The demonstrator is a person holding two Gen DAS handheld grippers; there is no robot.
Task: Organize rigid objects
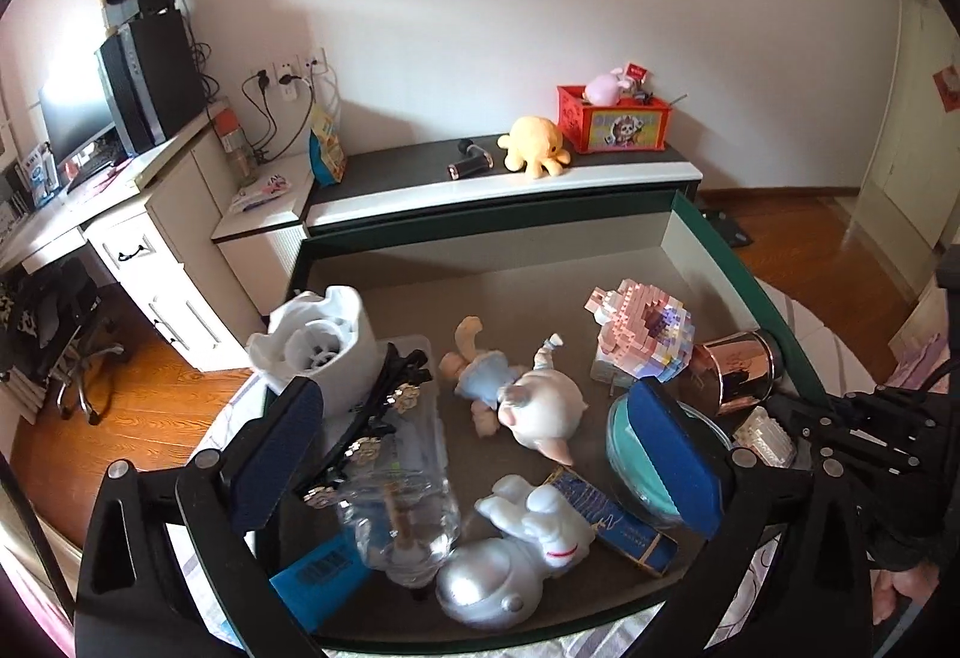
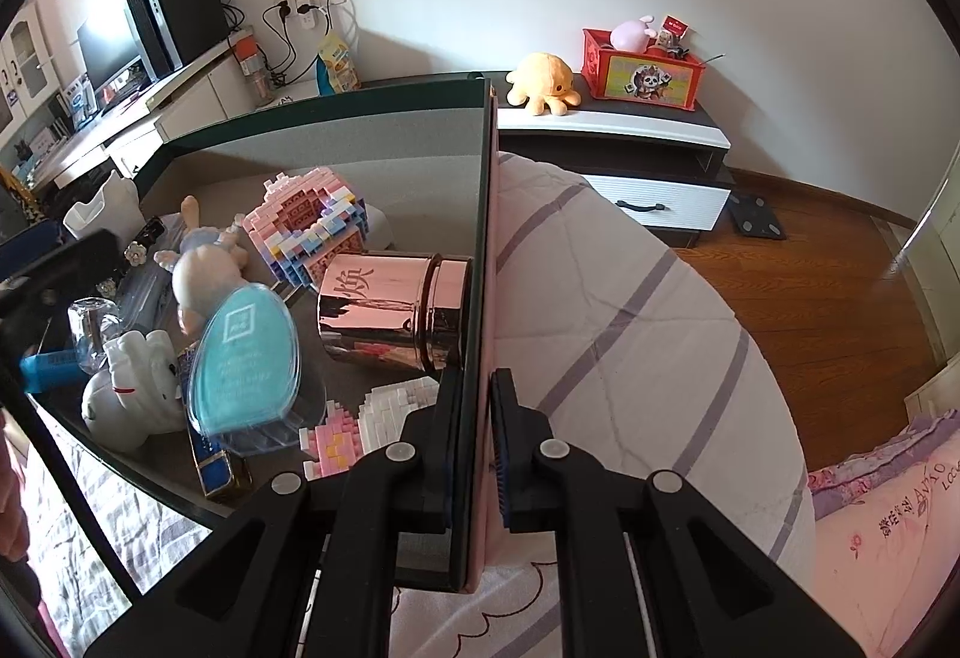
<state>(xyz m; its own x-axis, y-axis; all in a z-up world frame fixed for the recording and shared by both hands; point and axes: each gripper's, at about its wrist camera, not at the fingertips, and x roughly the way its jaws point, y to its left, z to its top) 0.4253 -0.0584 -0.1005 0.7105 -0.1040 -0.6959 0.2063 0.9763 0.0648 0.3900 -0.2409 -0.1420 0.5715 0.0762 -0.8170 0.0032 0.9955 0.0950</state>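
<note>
Right gripper [image 2: 474,439]: we have it clenched on the right wall of the box [image 2: 480,238], one finger inside, one outside, low centre of the right wrist view.
Left gripper [image 1: 480,454]: we hold it released, blue pads [image 1: 678,454] spread wide, hovering over the clutter in the lower half of the left wrist view; nothing sits between them.
Box: a dark-rimmed bin with a grey floor [image 1: 480,298], holding every loose item; its thin wall looks stiff enough to pinch, though we judge it may flex if lifted by one side.
Copper tin [image 2: 393,319]: lies on its side against the right wall; shiny and likely slippery, so we would grip across its round body.
Brick models [image 1: 645,334]: pink block builds, centre right; we judge them fragile and best taken low, by the base.
Silver astronaut [image 1: 516,556]: lower centre, hard and smooth, probably light.
Clear bottle [image 1: 414,484]: lower left, light and squashy under pressure.
Teal oval case [image 2: 246,358]: leans on its neighbours, slick plastic.
Surface: the box rests on a striped quilt [image 2: 630,310], soft and uneven.
Room: wooden floor at right, a low cabinet [image 1: 510,190] with a yellow plush [image 1: 534,144] behind.
</note>
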